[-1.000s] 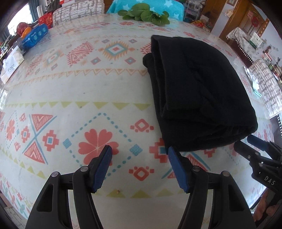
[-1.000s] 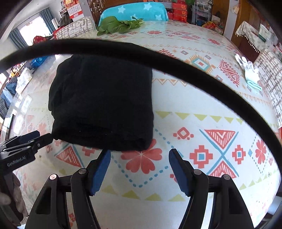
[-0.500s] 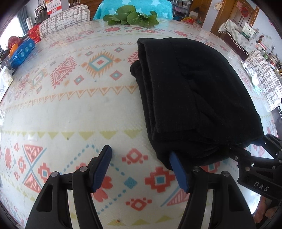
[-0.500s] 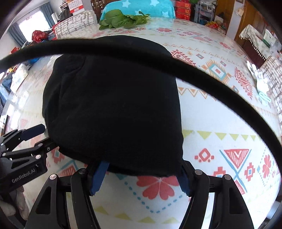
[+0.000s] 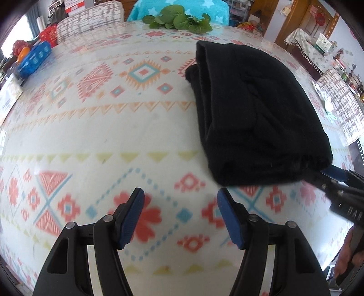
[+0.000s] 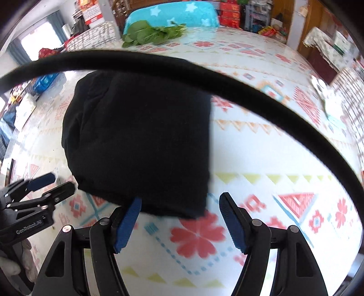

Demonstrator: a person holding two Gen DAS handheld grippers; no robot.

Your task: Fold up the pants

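- left wrist view: the left gripper has its fingers spread, with only patterned bench between them.
- the folded black pants lie ahead and to the right of these fingers, near but not touching; the near left corner of the bundle sits just beyond the right-hand pad.
- the long axis of the pants runs away from the camera, toward the green leaves at the far edge.
- right wrist view: the right gripper is also spread and pinches nothing; the near edge of the pants overlaps the tip of its left-hand pad, and whether they touch cannot be told.
- judged from both views, the right gripper is the nearer one, and the pants already look folded into a compact stack.
- a black cable arcs across the right wrist view.
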